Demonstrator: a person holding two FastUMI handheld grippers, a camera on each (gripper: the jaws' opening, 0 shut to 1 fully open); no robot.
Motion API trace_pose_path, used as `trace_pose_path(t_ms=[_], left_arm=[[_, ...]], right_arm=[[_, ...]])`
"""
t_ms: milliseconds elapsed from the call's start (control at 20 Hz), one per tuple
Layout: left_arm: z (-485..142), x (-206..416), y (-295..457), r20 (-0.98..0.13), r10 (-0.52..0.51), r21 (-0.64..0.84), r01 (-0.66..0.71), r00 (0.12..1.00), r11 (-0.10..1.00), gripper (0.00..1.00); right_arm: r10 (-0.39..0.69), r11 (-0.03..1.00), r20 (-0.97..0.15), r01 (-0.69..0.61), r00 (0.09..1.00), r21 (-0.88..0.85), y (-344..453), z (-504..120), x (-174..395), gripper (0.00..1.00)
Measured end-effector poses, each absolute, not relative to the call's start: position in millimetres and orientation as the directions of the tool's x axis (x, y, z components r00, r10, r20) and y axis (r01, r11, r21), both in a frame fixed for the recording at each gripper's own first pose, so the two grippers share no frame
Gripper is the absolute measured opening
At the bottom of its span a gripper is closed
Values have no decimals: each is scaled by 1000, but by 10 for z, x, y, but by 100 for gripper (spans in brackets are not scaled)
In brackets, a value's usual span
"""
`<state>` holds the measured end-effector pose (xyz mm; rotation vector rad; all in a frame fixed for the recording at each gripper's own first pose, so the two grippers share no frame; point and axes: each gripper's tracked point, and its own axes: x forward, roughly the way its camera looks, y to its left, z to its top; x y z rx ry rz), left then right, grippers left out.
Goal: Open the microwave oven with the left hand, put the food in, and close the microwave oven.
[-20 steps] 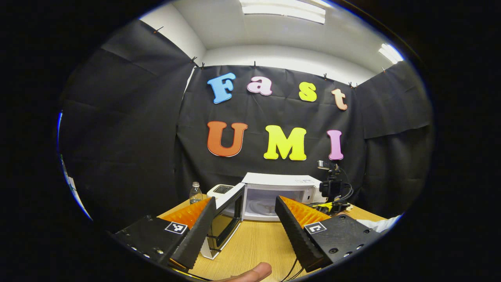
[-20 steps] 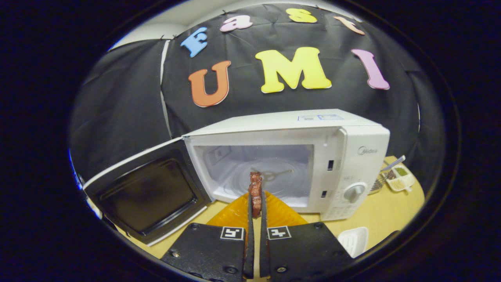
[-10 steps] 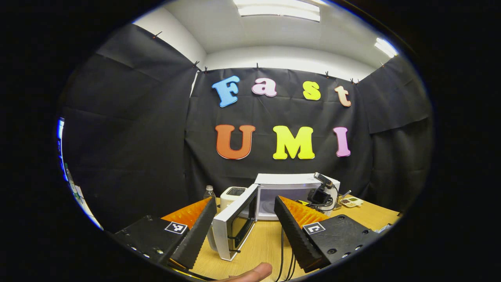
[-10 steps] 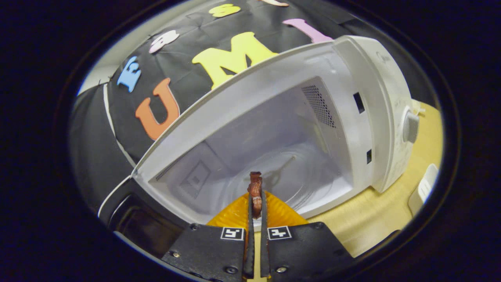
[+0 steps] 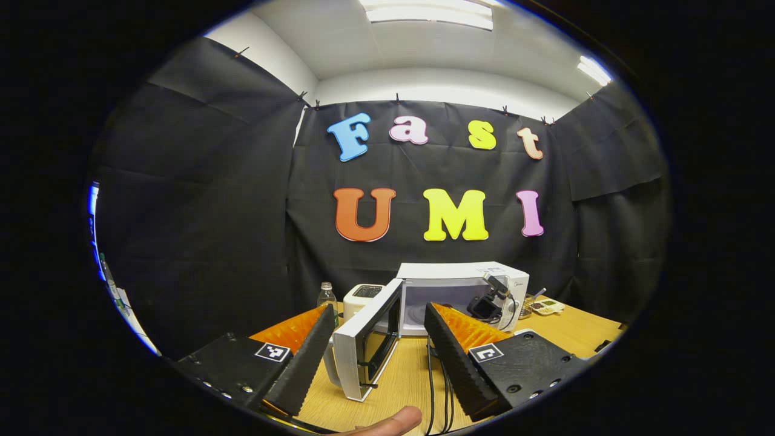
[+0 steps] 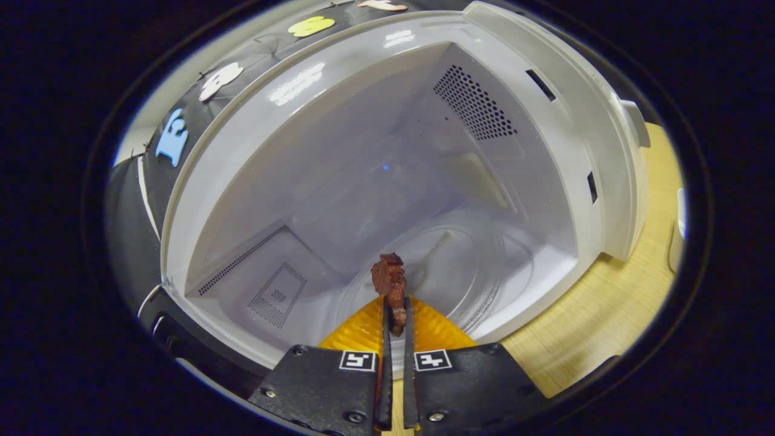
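Observation:
A white microwave oven (image 5: pixel 463 280) stands on the wooden table (image 5: pixel 412 378) with its door (image 5: pixel 366 348) swung wide to the left. My left gripper (image 5: pixel 378 321) hangs open well in front of it, nothing between its fingers. In the right gripper view, my right gripper (image 6: pixel 395 303) is shut on a small reddish-brown piece of food (image 6: pixel 390 284), held at the mouth of the white cavity (image 6: pixel 375 175) above the glass turntable (image 6: pixel 442 266). The left gripper view shows the right gripper (image 5: pixel 489 303) far off at the oven's opening.
A clear bottle (image 5: pixel 327 298) and a small white appliance (image 5: pixel 362 297) stand left of the oven. Small items (image 5: pixel 545 306) lie to its right. Black cables (image 5: pixel 436 387) run over the table between my left fingers. A fingertip (image 5: pixel 390 421) shows at the bottom edge.
My right gripper has pushed forward with the food, from in front of the oven into the mouth of the cavity. The left gripper has drawn back a little and stayed open.

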<state>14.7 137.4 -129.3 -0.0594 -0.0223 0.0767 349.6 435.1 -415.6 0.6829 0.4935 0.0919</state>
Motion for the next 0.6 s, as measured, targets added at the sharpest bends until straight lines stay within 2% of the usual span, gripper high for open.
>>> trace_pose_path(t_ms=[50,100,150,300,350,450,600], left_arm=[[-1304,144,1378,16,76,-54,-75,997,996,92],[-1312,146,1373,14,75,-48,-75,997,996,92],[-1331,155,1372,11,74,-44,-74,997,996,92],[-1405,180,1398,-8,82,-34,-82,997,996,92],[-1426,183,1412,-15,83,-30,-84,996,996,91],[-1491,191,1398,-35,80,-27,-81,996,996,92],[-1527,187,1396,-61,65,-44,-67,996,997,92]], right_arm=[[231,781,-402,77,886,620,4363,-4163,3478,2],[220,791,-400,77,890,607,4367,-4167,3486,12],[205,806,-405,81,891,586,4368,-4188,3475,12],[152,872,-392,63,907,486,4364,-4202,3475,22],[134,901,-385,50,913,431,4341,-4168,3462,29],[79,949,-374,45,924,313,4293,-4123,3447,65],[98,969,-348,-10,932,247,4316,-4016,3378,93]])
